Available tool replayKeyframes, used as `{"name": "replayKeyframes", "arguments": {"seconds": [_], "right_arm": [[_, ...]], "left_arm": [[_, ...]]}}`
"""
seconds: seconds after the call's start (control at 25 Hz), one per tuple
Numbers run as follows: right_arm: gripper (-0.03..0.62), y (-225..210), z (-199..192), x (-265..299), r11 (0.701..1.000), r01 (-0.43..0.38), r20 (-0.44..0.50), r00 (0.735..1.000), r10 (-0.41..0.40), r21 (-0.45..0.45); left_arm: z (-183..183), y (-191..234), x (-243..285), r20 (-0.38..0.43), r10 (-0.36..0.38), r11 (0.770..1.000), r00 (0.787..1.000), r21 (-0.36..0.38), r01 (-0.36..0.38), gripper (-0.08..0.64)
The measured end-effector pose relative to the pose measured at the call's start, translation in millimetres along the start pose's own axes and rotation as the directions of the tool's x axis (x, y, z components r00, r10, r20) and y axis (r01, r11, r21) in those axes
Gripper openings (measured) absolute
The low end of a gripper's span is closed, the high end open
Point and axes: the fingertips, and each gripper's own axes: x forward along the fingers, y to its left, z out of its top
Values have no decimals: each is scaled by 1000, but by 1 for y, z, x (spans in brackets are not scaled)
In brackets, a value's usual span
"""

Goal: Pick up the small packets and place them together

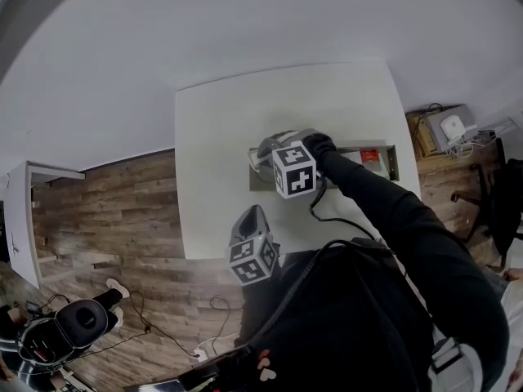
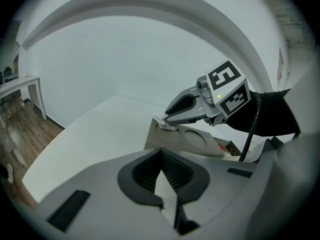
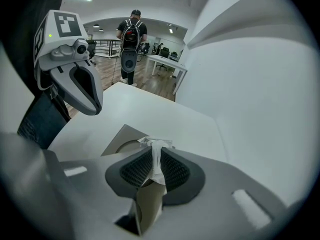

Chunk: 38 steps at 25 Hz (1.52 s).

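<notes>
A flat grey-brown tray (image 1: 392, 162) with round wells lies on the white table (image 1: 221, 137). My right gripper (image 1: 263, 152) hangs over the tray's left end. It is shut on a small white crumpled packet (image 3: 156, 154), which stands up between the pads above a well of the tray (image 3: 120, 136). From the left gripper view the packet (image 2: 159, 119) shows at the right gripper's tips (image 2: 164, 120). A red packet (image 1: 369, 155) lies at the tray's right end. My left gripper (image 1: 249, 215) waits at the table's near edge, its jaws (image 2: 161, 151) together and holding nothing.
A white wall rises just behind the table. There is wood floor to the left, with a white desk (image 1: 24, 219). A low shelf with devices (image 1: 445, 129) and a chair (image 1: 498, 194) stand to the right. A person with a backpack (image 3: 131, 39) is far across the room.
</notes>
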Motion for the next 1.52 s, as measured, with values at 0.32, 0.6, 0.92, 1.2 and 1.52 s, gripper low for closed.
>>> {"name": "replayKeyframes", "arguments": {"seconds": [0.32,0.6,0.92,1.2,1.52], "right_arm": [[76,2,-5,5,998,-40,6,999,40,49],[159,3,-8,-2,995,-48,26,999,46,82],[164,-14,-34,-85,968,76,133,985,-110,237],[164,2,-122,-157,910,195,13,977,-214,367],[164,69,-221,-171,870,173,-188,978,-95,461]], "left_arm": [[2,-3,8,-24,-12,1000,1000,13,12,0],[2,-6,10,-34,-20,999,999,24,21,0],[4,-24,23,-52,-73,995,996,67,77,0],[7,-57,35,-77,-141,980,987,128,150,0],[8,-76,45,-103,-167,967,981,176,183,0]]}}
